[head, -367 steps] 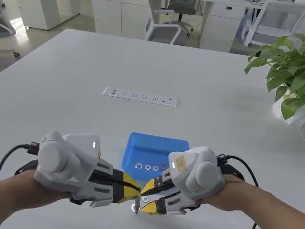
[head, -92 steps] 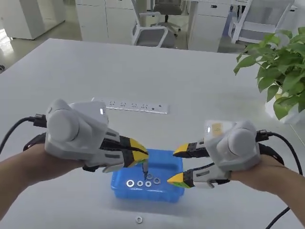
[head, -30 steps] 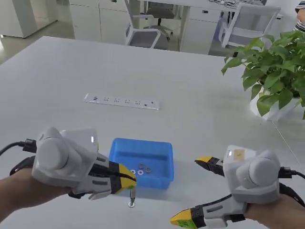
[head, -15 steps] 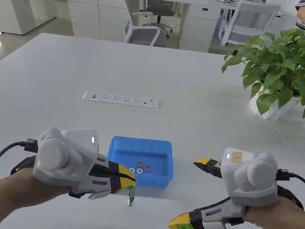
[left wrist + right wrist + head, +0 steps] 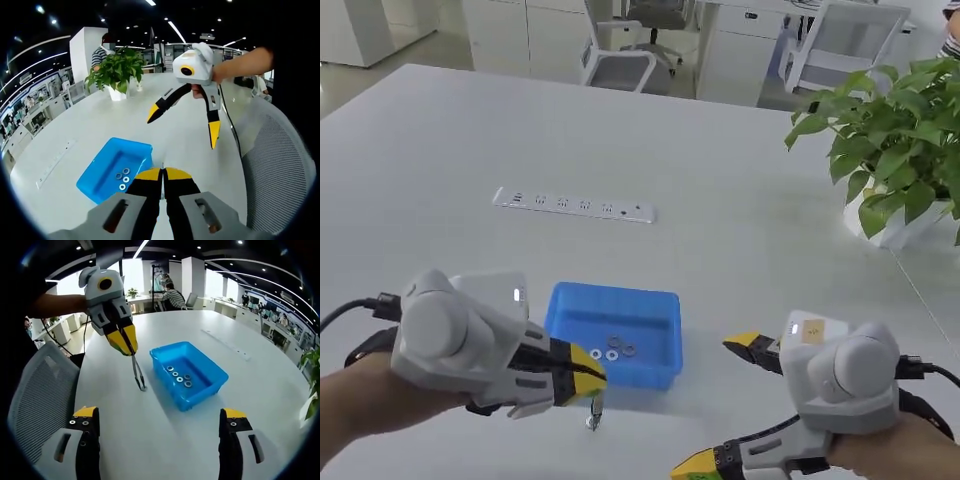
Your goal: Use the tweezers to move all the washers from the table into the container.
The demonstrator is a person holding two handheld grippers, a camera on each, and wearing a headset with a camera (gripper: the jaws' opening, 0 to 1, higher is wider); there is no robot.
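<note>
Left gripper (image 5: 596, 373) is clenched on the tweezers (image 5: 593, 408), its yellow-tipped jaws pressed together with no gap in the left gripper view. The tweezers hang down from the jaws at a slight tilt, and in the right gripper view their tips (image 5: 143, 388) stand at the surface of the table (image 5: 740, 240), just outside the near wall of the container (image 5: 642, 376). Whether a washer sits between the tips cannot be told; the spot is too small. The blue container stands on the table between the two grippers, with several washers (image 5: 179, 376) lying loose on its floor in a close group. Right gripper (image 5: 715, 405) is released, jaws spread wide with nothing between them, and is held well apart from the tweezers and beside the container. A white power strip (image 5: 573, 205) lies beyond the container; a potted plant (image 5: 890, 130) stands at the far right.
</note>
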